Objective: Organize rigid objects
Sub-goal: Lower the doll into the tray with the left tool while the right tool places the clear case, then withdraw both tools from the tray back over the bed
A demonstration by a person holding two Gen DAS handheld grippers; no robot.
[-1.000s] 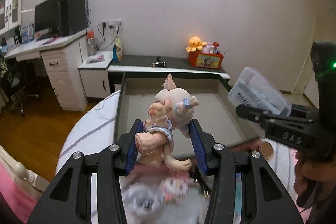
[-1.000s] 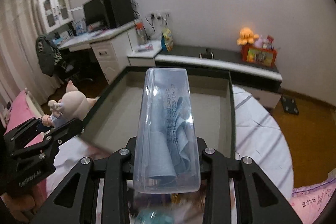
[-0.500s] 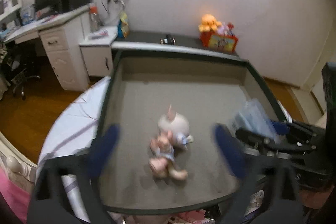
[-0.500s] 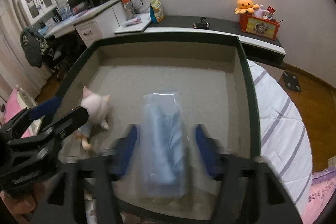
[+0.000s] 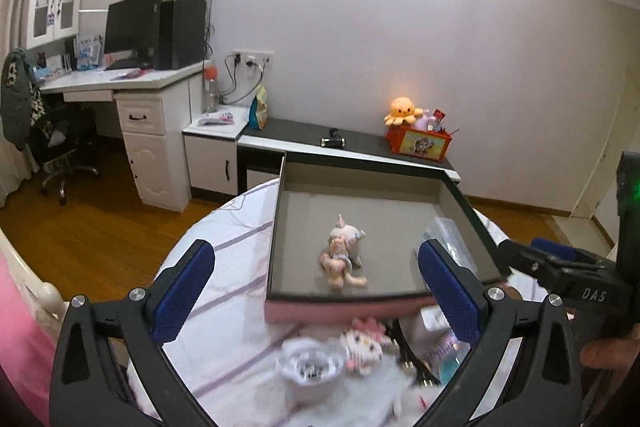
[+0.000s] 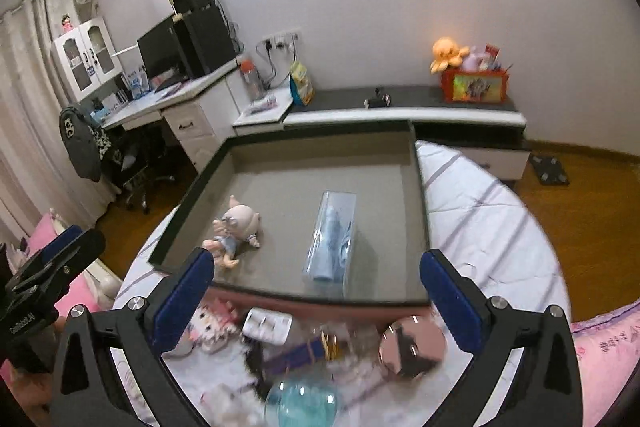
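- The heap in front of the box (image 6: 416, 187) is smeared by blur; in the right view only a round pink disc (image 6: 412, 347), a white case (image 6: 266, 325), a bluish bottle (image 6: 302, 401) and a pink-and-white plush (image 6: 212, 323) can be told apart, and the dark pieces between them cannot be named.
- In the left view the clear case (image 5: 450, 231) is half hidden behind the right pad of the left gripper (image 5: 318, 293), and its near end is cut off.
- The person is seen only as a hand (image 5: 608, 353) at the right edge of the left view, gripping the right tool's handle.
- Two things are counted inside the box: one doll (image 6: 234, 231) and one clear case (image 6: 332, 239) with pale blue contents. They lie apart on the grey floor, the doll toward the left wall and the case right of centre, lengthwise front to back.
- One box is seen, resting on a striped sheet (image 6: 480, 211).
- The left gripper's jaws are spread wide and empty; nothing is touched by the blue pads, and the doll (image 5: 344, 255) lies beyond them on the box floor.
- The right gripper (image 6: 318, 293) is opening, its jaws already spread wide; nothing is pressed between the pads, and the case lies free beyond them.
- Both grippers are held short of the near wall of the box, above the heap.
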